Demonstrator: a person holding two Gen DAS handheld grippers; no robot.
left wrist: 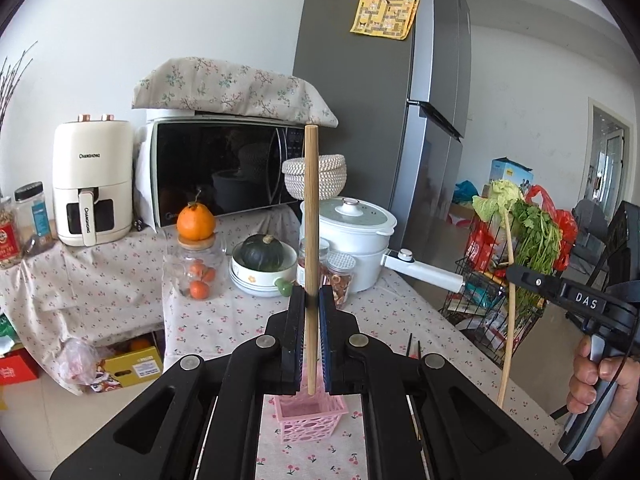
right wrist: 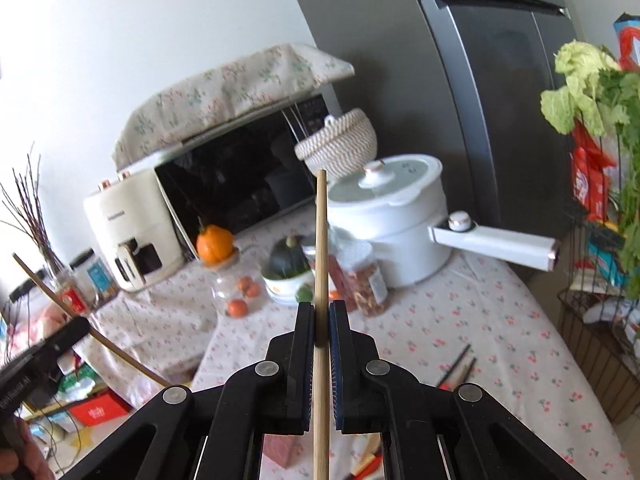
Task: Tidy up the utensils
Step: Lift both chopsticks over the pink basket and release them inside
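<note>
Both grippers clamped on wooden chopsticks.
Left gripper (left wrist: 311,300) holding upright chopstick (left wrist: 310,208) above pink basket (left wrist: 310,420); right gripper (right wrist: 321,316) holding second chopstick (right wrist: 321,240).

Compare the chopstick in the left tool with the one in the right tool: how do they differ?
The left tool holds its chopstick over the pink basket, lower end at its opening. The right tool holds its chopstick off to the side, away from the basket. Seen from the left wrist, the right one leans; the left one stands near upright. Both are plain light wood, clamped mid-shaft.
</note>
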